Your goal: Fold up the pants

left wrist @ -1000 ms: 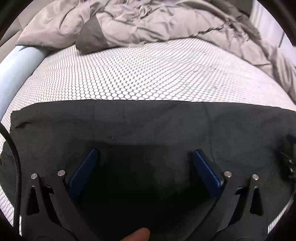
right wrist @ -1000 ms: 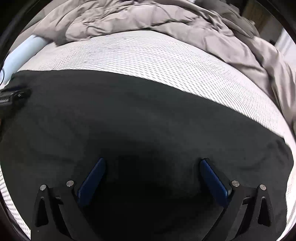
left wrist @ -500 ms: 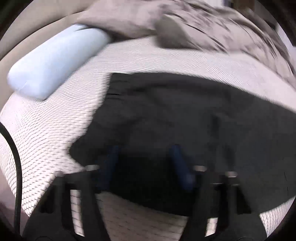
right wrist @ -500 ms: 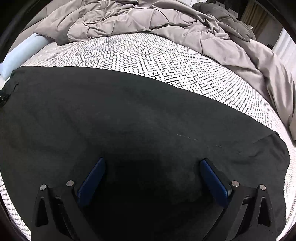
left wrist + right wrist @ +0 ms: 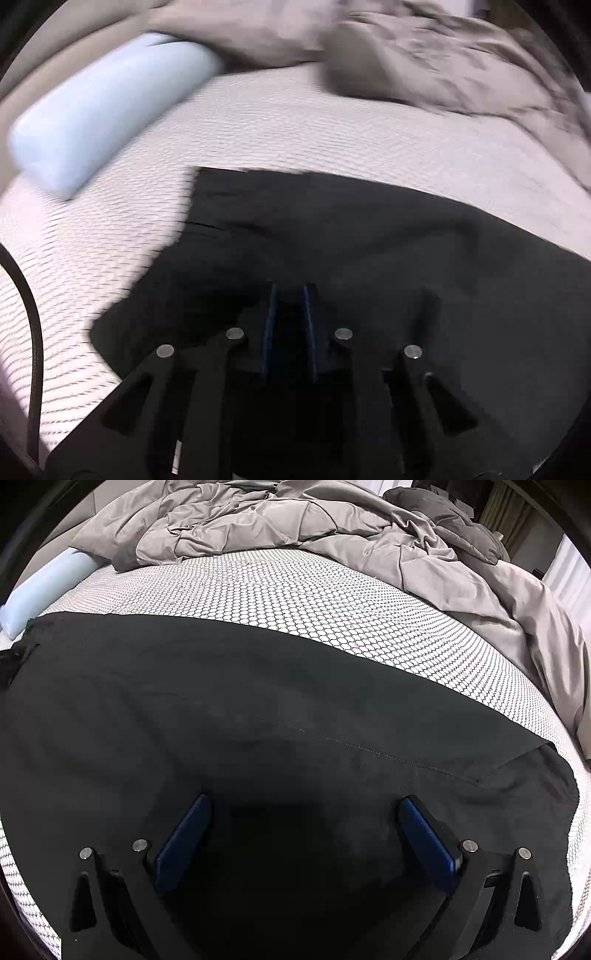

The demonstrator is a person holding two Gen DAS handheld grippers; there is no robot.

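A white mattress cover with a black honeycomb print filled the scene. A rumpled grey-beige duvet lay behind, a pale blue cylindrical bolster at left.

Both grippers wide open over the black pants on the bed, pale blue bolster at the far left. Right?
Not quite. Only the right gripper is wide open over the black pants. The left wrist view shows the left gripper shut, its blue pads nearly together at the pants' near edge. The pale blue bolster is at the far left, on the bed.
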